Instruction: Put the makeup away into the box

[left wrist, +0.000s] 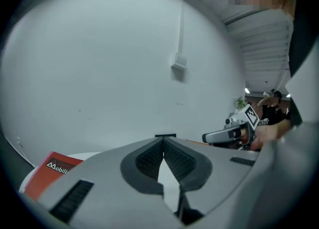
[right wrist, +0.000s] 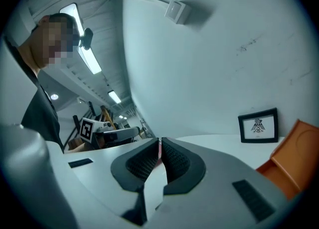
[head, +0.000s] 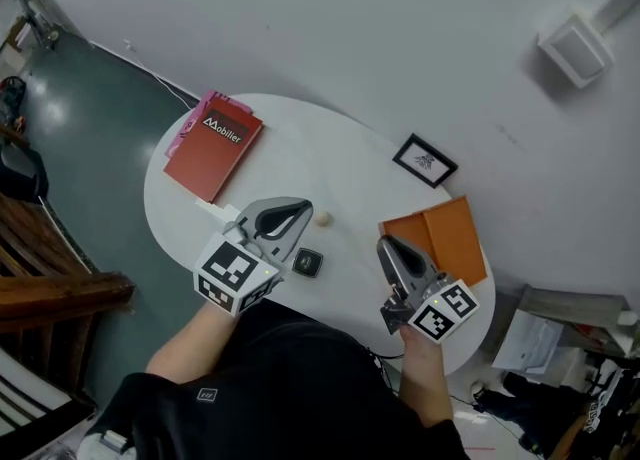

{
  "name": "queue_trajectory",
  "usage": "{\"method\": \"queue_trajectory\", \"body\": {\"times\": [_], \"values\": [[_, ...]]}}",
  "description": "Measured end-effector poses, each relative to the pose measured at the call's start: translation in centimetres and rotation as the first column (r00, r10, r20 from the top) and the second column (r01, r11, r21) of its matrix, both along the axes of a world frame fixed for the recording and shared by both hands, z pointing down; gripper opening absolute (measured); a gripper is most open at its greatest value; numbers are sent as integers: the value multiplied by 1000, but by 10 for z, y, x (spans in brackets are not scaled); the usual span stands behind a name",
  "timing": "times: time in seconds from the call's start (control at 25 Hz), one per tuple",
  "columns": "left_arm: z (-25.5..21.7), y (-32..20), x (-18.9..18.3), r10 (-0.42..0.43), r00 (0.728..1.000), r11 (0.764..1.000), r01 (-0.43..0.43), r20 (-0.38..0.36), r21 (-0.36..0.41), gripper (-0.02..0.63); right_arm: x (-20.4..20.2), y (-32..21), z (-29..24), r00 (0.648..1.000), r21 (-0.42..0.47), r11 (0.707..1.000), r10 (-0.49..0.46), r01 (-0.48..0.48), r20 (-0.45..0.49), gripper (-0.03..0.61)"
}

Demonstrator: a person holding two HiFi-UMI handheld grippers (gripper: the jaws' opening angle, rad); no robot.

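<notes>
A small dark square compact [head: 308, 263] lies on the white oval table [head: 300, 148], with a little beige ball [head: 322, 218] just beyond it. An orange box [head: 440, 238] lies open at the table's right and shows again in the right gripper view [right wrist: 294, 156]. My left gripper [head: 300, 214] hovers left of the ball and above the compact; its jaws meet at the tips with nothing between them [left wrist: 163, 139]. My right gripper [head: 384, 243] is beside the orange box's near left corner, and it is shut and empty too [right wrist: 160, 142].
A red book [head: 213, 143] rests on pink sheets at the table's left end. A black-framed picture [head: 425, 160] stands at the back by the white wall. A wooden bench [head: 40, 268] and floor clutter surround the table.
</notes>
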State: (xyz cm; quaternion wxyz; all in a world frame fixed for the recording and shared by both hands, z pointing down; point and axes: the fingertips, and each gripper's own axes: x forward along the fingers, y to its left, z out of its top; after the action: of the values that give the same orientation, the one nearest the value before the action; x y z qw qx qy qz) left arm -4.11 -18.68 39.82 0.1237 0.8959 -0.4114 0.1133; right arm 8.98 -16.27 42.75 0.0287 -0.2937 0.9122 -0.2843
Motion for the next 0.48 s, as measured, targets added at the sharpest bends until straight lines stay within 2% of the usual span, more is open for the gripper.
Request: {"method": "queue_trajectory", "body": {"times": [0.08, 0.24, 0.48], "values": [[9, -6, 1, 9, 1000, 1000, -9, -12, -18, 12, 0, 0, 13, 999, -18, 1000, 12, -13, -48, 38], [27, -15, 5, 21, 1000, 999, -21, -9, -39, 12, 2, -7, 36, 996, -48, 998, 35, -40, -85, 38], [66, -11, -1, -14, 1000, 992, 13, -7, -123, 12, -16, -9, 77, 976, -65, 997, -44, 31, -214, 40]]}}
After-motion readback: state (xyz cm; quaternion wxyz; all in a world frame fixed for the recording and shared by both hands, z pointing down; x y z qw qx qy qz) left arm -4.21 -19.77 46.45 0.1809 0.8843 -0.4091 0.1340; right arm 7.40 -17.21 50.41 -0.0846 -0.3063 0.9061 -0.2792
